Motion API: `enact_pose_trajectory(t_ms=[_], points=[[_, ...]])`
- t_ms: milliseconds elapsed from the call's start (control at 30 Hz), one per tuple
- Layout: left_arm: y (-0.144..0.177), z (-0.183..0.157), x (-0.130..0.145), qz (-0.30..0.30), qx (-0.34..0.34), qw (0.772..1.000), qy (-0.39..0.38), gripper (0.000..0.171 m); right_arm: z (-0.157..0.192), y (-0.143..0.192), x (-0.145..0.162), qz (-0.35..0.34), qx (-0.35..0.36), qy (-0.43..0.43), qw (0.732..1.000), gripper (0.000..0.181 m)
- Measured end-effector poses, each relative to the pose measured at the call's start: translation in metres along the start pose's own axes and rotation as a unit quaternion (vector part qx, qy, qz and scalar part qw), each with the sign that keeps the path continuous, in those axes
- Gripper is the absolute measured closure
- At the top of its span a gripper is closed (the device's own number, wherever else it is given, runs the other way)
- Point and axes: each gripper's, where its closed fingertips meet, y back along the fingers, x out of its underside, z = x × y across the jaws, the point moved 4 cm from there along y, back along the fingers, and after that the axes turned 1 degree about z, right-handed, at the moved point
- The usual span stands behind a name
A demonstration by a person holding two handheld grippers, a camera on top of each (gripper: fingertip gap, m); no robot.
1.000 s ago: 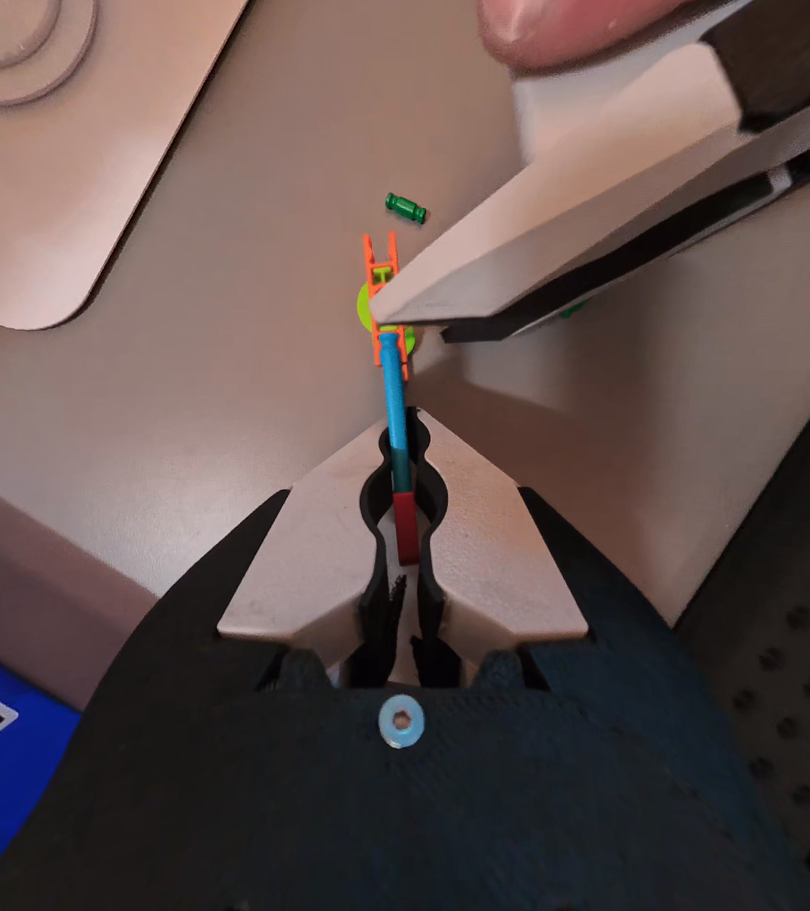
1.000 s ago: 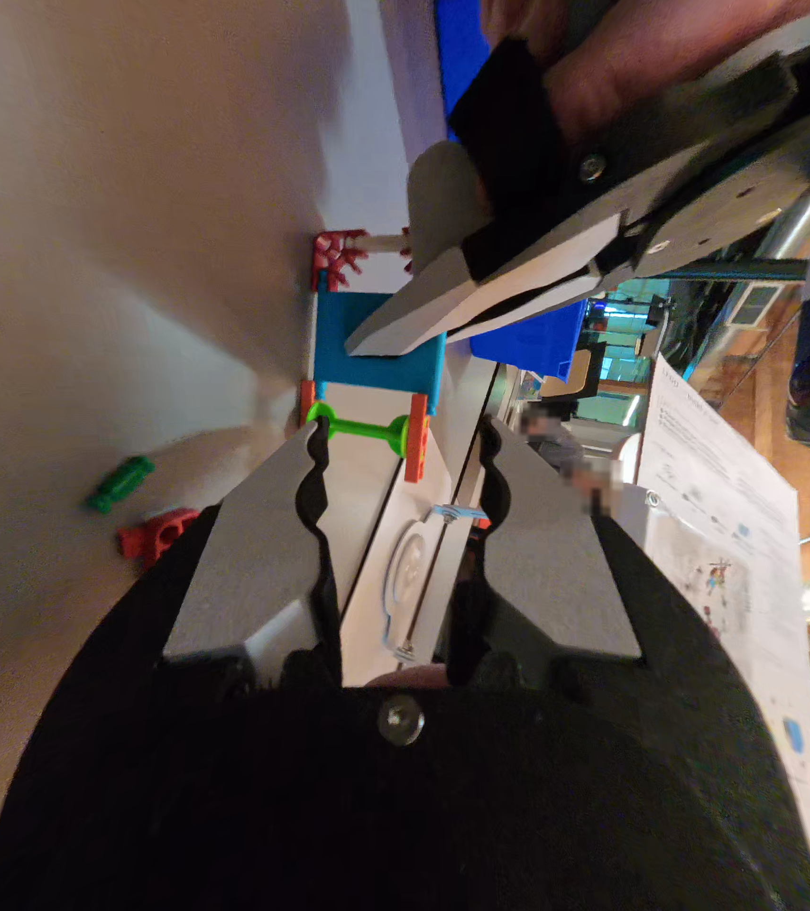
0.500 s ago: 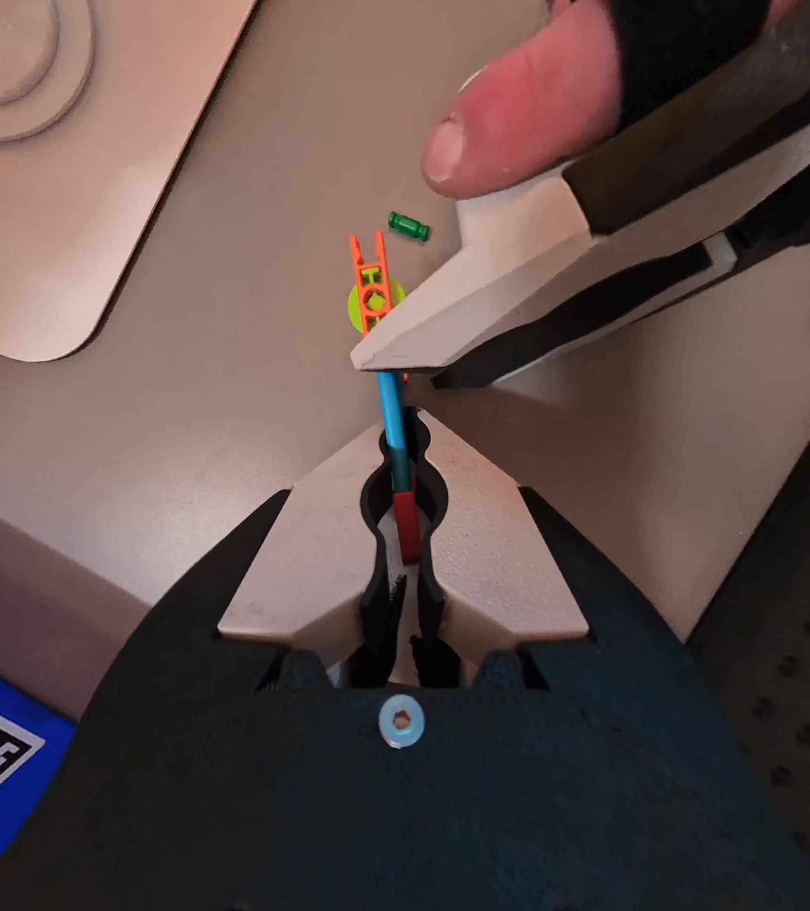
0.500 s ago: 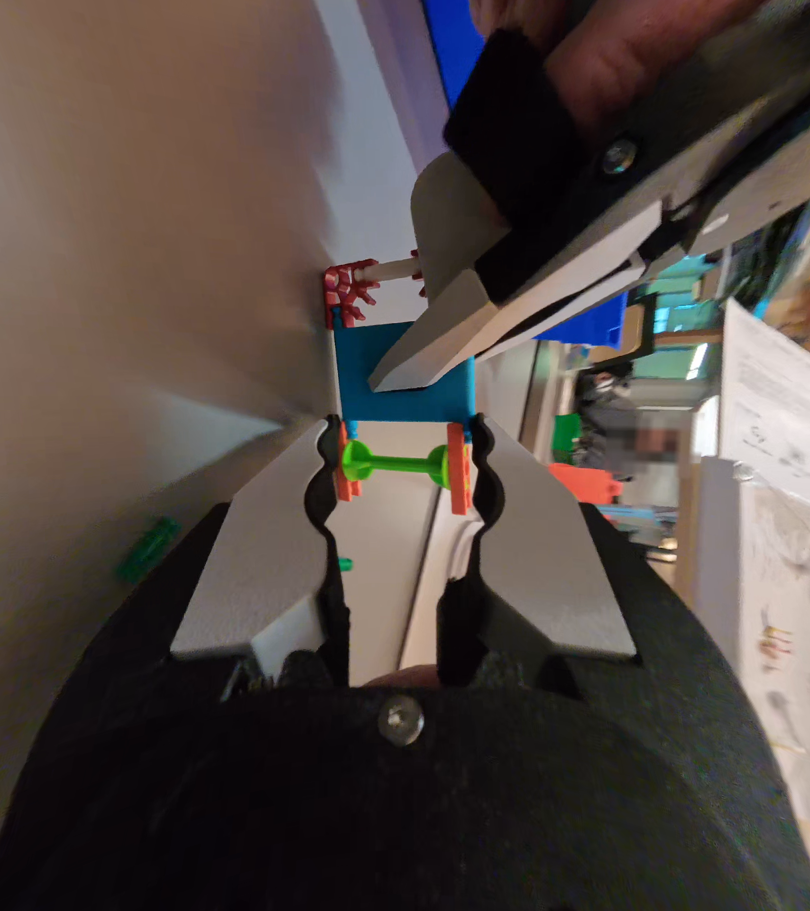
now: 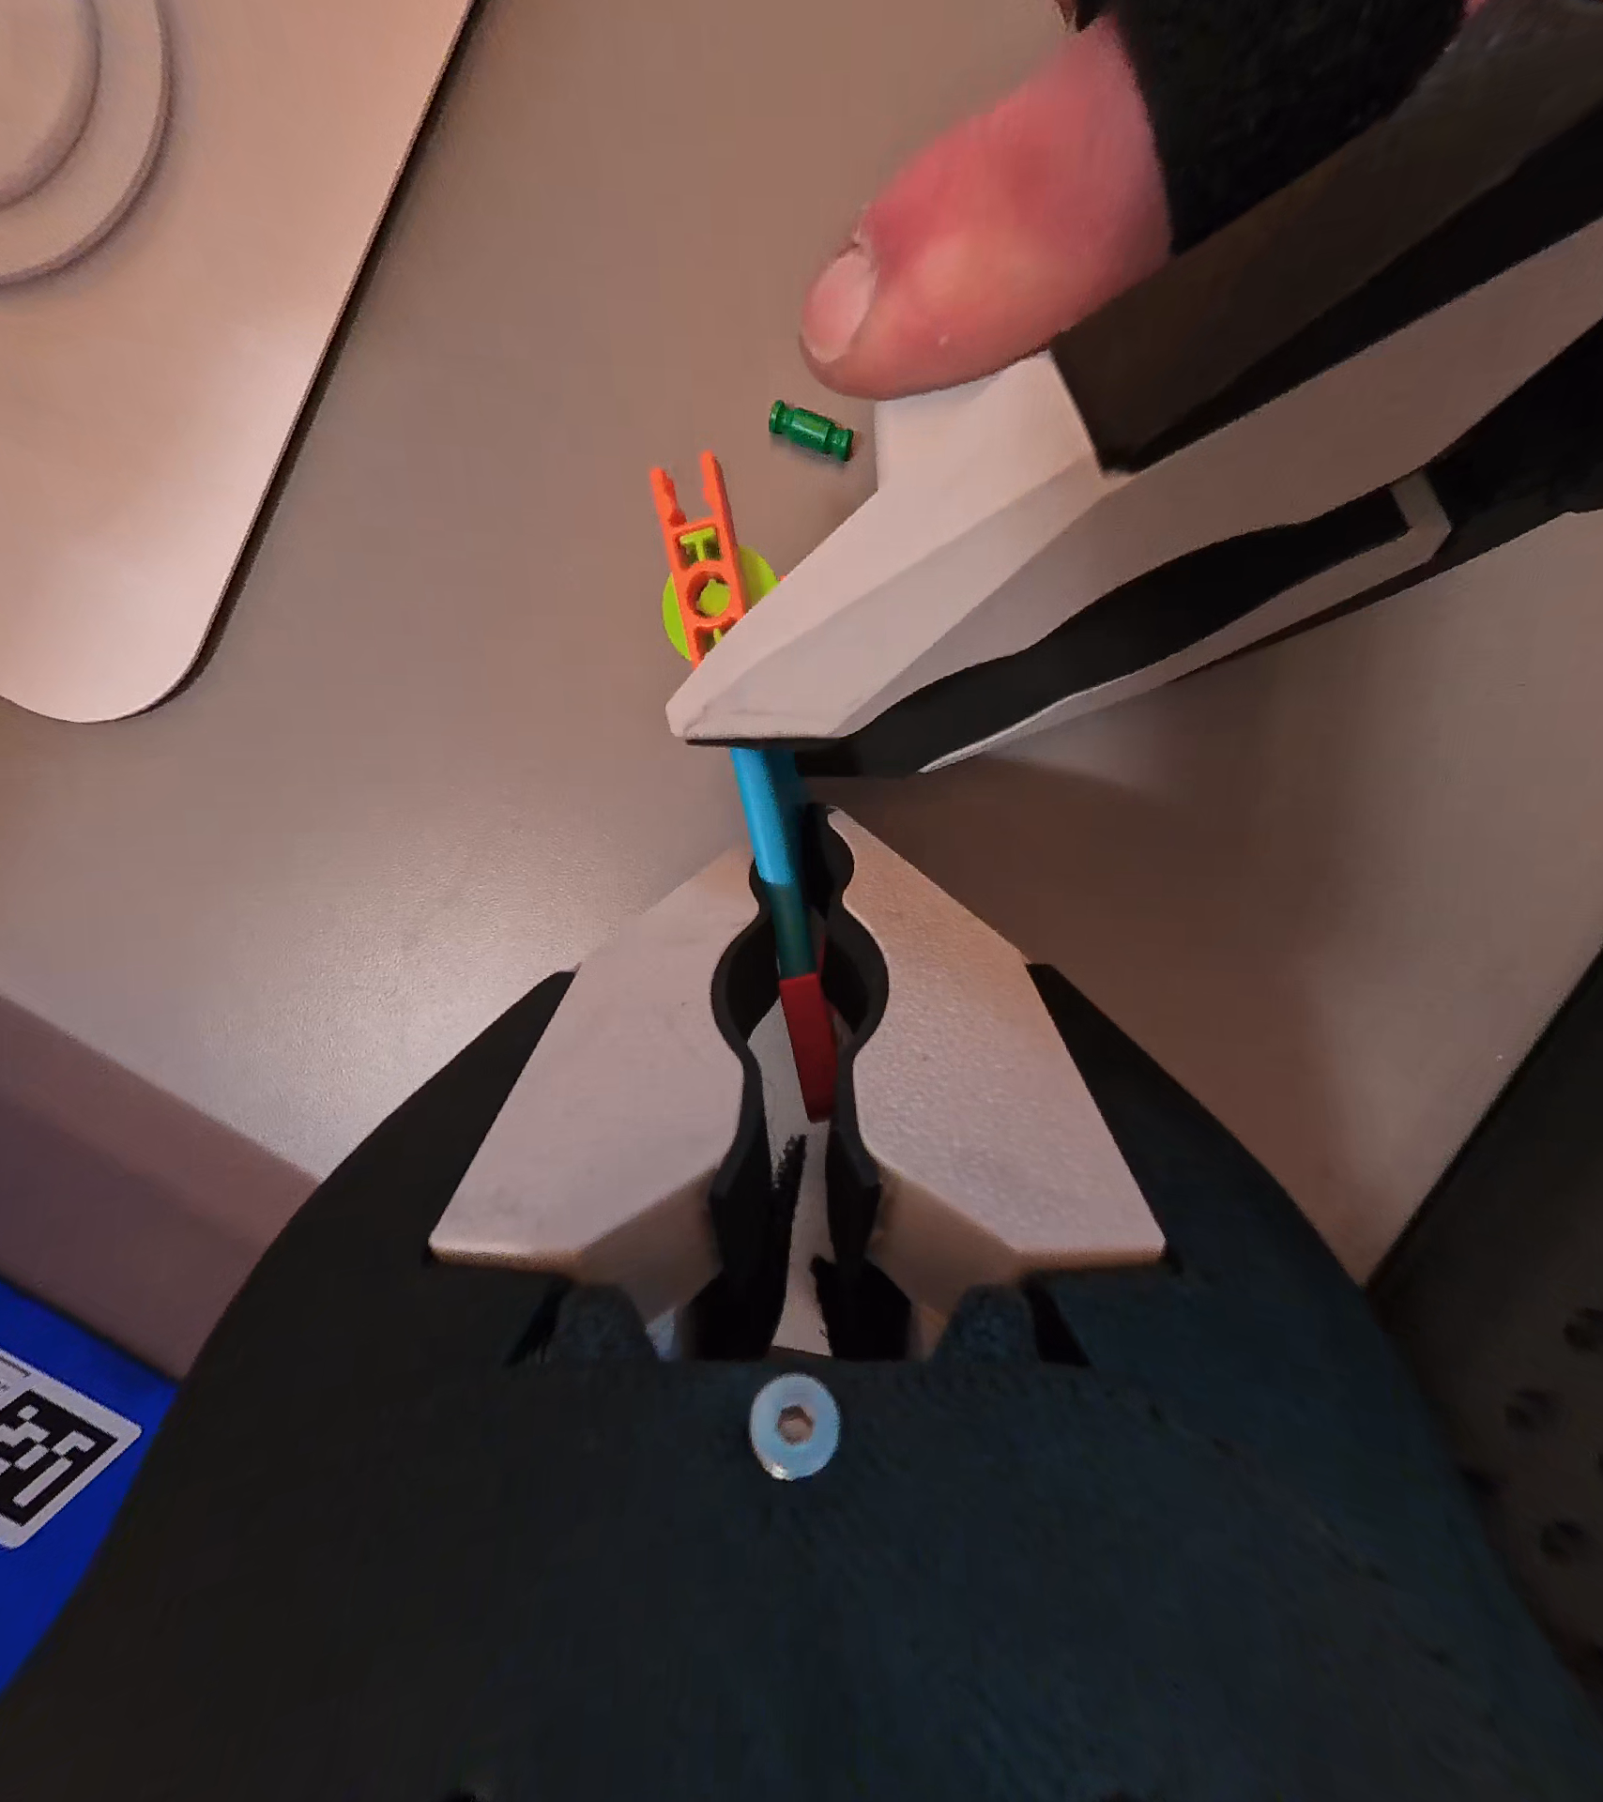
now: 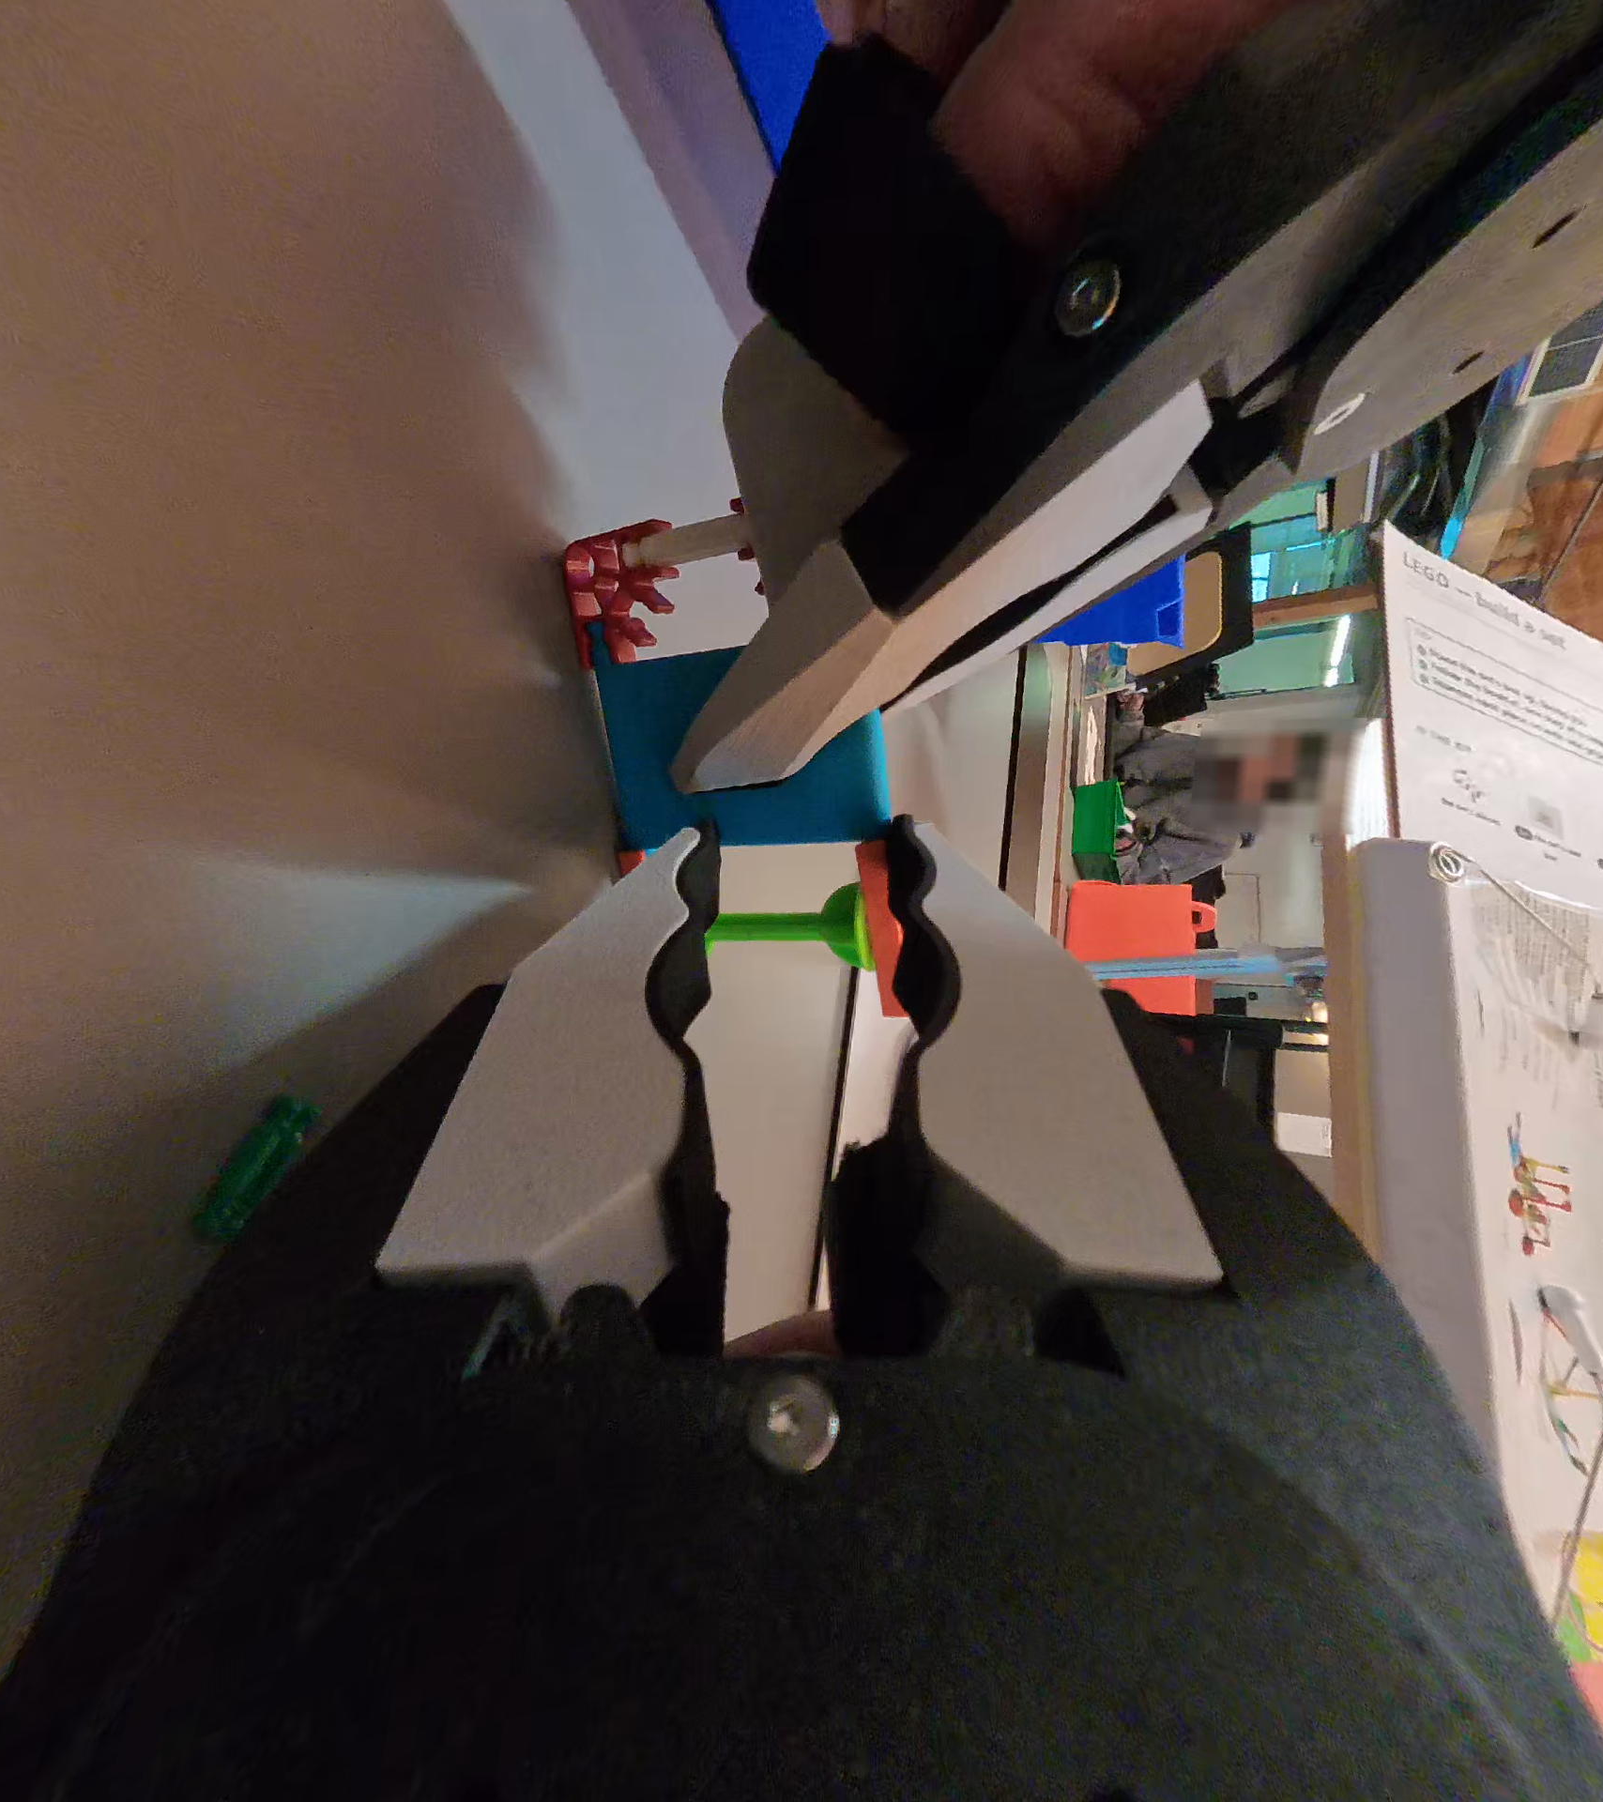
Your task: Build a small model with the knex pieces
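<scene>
Left wrist view: the left gripper (image 5: 793, 878) reaches forward over the tan desk (image 5: 388, 878), jaws closed edge-on around a flat blue panel (image 5: 771, 829) with a red end piece (image 5: 807, 1034)
Other tool: the right gripper (image 5: 749, 726) slants in from the upper right, a bare thumb (image 5: 973, 273) resting on it, its tip meeting the panel's far end beside an orange slotted connector (image 5: 700, 566)
Loose part: a small ribbed green rod (image 5: 810, 430) lies on the desk just beyond

Right wrist view: the right gripper (image 6: 802, 878), rolled sideways, has its jaws partly open, straddling a smooth lime-green axle (image 6: 768, 926) and touching the orange connector (image 6: 880, 926) at its end
Assembly: the blue panel (image 6: 651, 741) stands against the desk, a red snowflake connector (image 6: 612, 595) at its far corner, pinched by the left gripper (image 6: 729, 770)
</scene>
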Motion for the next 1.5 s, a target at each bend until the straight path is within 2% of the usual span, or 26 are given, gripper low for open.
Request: enact_pose_trajectory(t_ms=[133,200,233,267,300,333,400,467,533,700,867,967,1033,1133,1200,1267,1333,1400,1433,1467,1500], points=[[0.000,0.000,0.000,-0.007,0.004,1.000,0.005,0.171,0.000,0.000,0.001,-0.006,-0.002,-0.006,1.000,0.148],[0.000,0.000,0.000,-0.012,0.009,1.000,0.007,0.171,-0.006,0.004,0.000,-0.015,-0.031,-0.006,0.999,0.151],[0.000,-0.001,0.000,-0.014,0.011,1.000,0.004,0.171,-0.014,0.009,-0.002,-0.035,-0.051,-0.033,0.998,0.160],[0.000,0.000,0.000,-0.018,0.003,1.000,0.007,0.171,-0.024,0.014,-0.005,-0.057,-0.053,-0.071,0.994,0.162],[0.000,0.002,-0.001,-0.029,-0.003,0.999,0.017,0.171,-0.031,0.017,-0.004,-0.057,-0.048,-0.085,0.994,0.140],[0.001,0.001,0.000,-0.041,0.016,0.999,0.030,0.171,-0.034,0.017,0.002,-0.039,-0.044,-0.071,0.996,0.129],[0.005,0.003,0.002,-0.070,0.047,0.995,0.060,0.171,-0.030,0.014,0.009,-0.030,-0.048,-0.043,0.997,0.126],[0.008,0.003,0.004,-0.098,0.093,0.986,0.092,0.171,-0.015,0.006,0.013,-0.006,-0.061,-0.008,0.998,0.107],[0.011,0.003,0.005,-0.117,0.113,0.981,0.110,0.171,-0.007,-0.003,0.018,0.023,-0.037,0.048,0.998,0.099],[0.017,-0.004,0.008,-0.141,0.140,0.973,0.120,0.171,-0.011,-0.007,0.014,0.036,0.011,0.122,0.992,0.111],[0.029,-0.008,0.014,-0.182,0.137,0.966,0.119,0.171,-0.019,0.000,-0.001,0.011,0.006,0.150,0.989,0.112],[0.038,-0.006,0.019,-0.193,0.101,0.972,0.089,0.158,-0.023,0.008,-0.009,0.004,0.009,0.174,0.985,0.113],[0.045,-0.009,0.017,-0.206,0.099,0.971,0.069,0.157,-0.026,0.011,-0.014,0.008,0.011,0.204,0.979,0.113],[0.055,-0.013,0.009,-0.240,0.097,0.965,0.045,0.167,-0.030,0.013,-0.019,0.019,0.011,0.264,0.964,0.113],[0.059,-0.010,0.007,-0.259,0.072,0.963,0.032,0.168,-0.040,0.013,-0.019,0.026,0.026,0.276,0.960,0.112],[0.065,-0.010,0.006,-0.278,0.067,0.958,0.029,0.170,-0.054,0.014,-0.018,0.039,0.039,0.230,0.972,0.105],[0.070,-0.001,0.004,-0.308,0.015,0.951,0.038,0.170,-0.072,0.016,-0.013,0.064,0.060,0.161,0.983,0.101],[0.079,0.011,0.002,-0.350,-0.021,0.934,0.063,0.170,-0.083,0.019,-0.011,0.076,0.059,0.030,0.995,0.095],[0.085,0.015,0.000,-0.379,-0.016,0.921,0.084,0.170,-0.085,0.020,-0.012,0.073,0.051,-0.051,0.995,0.096],[0.090,0.018,-0.002,-0.409,-0.004,0.906,0.105,0.170,-0.086,0.021,-0.014,0.066,0.039,-0.135,0.988,0.094],[0.098,0.022,-0.004,-0.447,0.002,0.886,0.122,0.170,-0.088,0.020,-0.017,0.053,0.030,-0.224,0.973,0.084]])
